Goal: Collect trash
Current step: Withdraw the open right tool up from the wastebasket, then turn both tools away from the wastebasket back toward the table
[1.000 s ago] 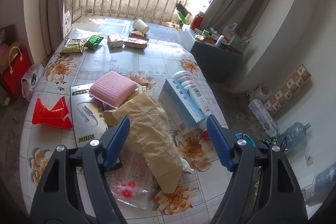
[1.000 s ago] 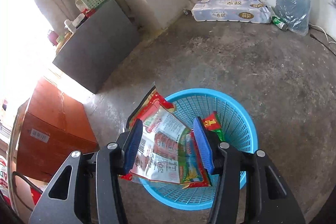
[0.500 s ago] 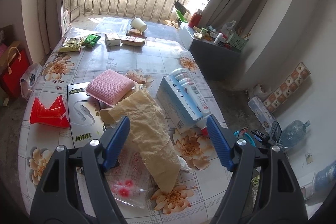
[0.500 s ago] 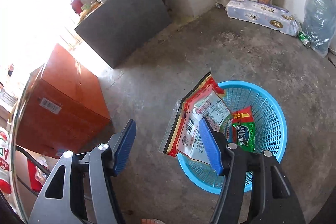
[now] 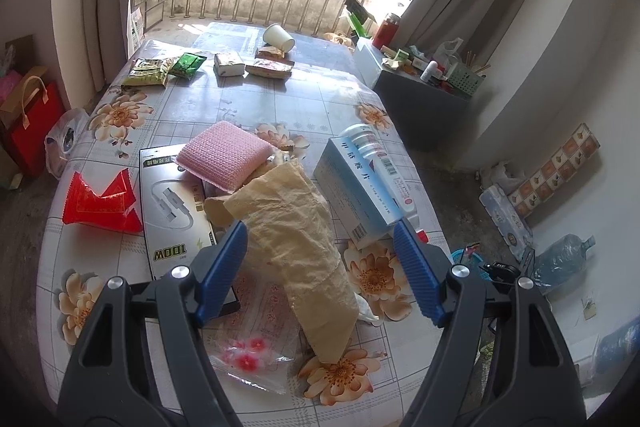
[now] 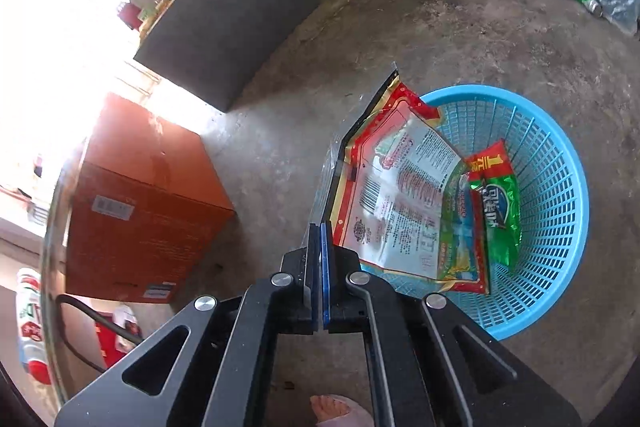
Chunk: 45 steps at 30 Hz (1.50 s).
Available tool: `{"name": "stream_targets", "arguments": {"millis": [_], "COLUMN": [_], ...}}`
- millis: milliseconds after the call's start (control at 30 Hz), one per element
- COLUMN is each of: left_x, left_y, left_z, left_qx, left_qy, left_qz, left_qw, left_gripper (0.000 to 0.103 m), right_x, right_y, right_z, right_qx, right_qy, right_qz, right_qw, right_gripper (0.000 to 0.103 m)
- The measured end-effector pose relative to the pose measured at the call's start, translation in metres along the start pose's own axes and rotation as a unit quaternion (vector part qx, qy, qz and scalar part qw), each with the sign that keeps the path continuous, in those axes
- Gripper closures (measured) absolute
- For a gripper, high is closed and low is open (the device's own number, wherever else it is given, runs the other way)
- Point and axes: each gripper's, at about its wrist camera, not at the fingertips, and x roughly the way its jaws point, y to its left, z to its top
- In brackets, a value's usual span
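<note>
We find the right gripper (image 6: 320, 247) with fingers pressed together on nothing, beside the large glossy printed foil packet (image 6: 404, 203); that packet leans half over the rim of the round blue plastic mesh basket (image 6: 560, 187) and could tip onto the concrete floor; a crinkled green foil wrapper (image 6: 498, 211) lies inside. The left gripper (image 5: 320, 267), fingers wide and empty, hovers over the crumpled tan paper bag (image 5: 296, 247) on the floral-clothed counter (image 5: 248, 107); thin, limp paper may tear or slip.

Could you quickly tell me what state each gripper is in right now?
Left gripper: open, empty, above the crumpled tan paper bag.
Right gripper: shut, empty; the large red-edged printed wrapper lies free in the blue plastic basket.
</note>
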Motion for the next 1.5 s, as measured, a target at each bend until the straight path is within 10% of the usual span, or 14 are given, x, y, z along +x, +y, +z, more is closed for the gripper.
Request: {"name": "stream_targets", "arguments": {"millis": [167, 300, 467, 567, 667, 867, 1133, 1400, 1500], "left_x": [0.006, 0.005, 0.001, -0.002, -0.002, 0.007, 0.002, -0.020, -0.035], "left_y": [-0.001, -0.006, -0.007, -0.003, 0.002, 0.010, 0.009, 0.018, 0.025], "left_z": [-0.001, -0.003, -0.005, -0.006, -0.006, -0.006, -0.011, -0.014, -0.018], "left_qx": [-0.001, -0.001, -0.001, -0.005, -0.009, -0.016, -0.018, -0.030, -0.038], "left_qy": [0.003, 0.003, 0.000, -0.003, -0.002, 0.007, 0.005, -0.012, -0.026], "left_qz": [-0.006, -0.007, -0.001, 0.003, 0.010, 0.011, 0.007, 0.007, 0.009], "left_qw": [1.0000, 1.0000, 1.0000, 1.0000, 0.9999, 0.9998, 0.9998, 0.9994, 0.9989], "left_gripper": [0.032, 0.032, 0.032, 0.032, 0.032, 0.032, 0.032, 0.032, 0.032], "right_x": [-0.005, 0.022, 0.079, 0.083, 0.059, 0.026, 0.095, 0.090, 0.059], "right_y": [0.006, 0.036, 0.056, 0.037, 0.025, -0.029, -0.102, -0.064, -0.053], "right_z": [0.008, 0.011, 0.012, 0.011, 0.005, -0.005, -0.033, -0.022, -0.017], "right_qx": [-0.021, -0.059, -0.094, -0.046, -0.028, 0.079, 0.205, 0.153, 0.132], "right_qy": [-0.002, 0.026, 0.078, 0.082, 0.044, 0.017, 0.079, 0.082, 0.057], "right_qz": [-0.019, -0.053, -0.142, -0.122, -0.092, 0.130, 0.077, 0.038, 0.036], "right_qw": [1.000, 0.997, 0.982, 0.988, 0.994, 0.988, 0.973, 0.984, 0.989], "right_gripper": [0.099, 0.043, 0.043, 0.100, 0.101, 0.101, 0.101, 0.095, 0.058]}}
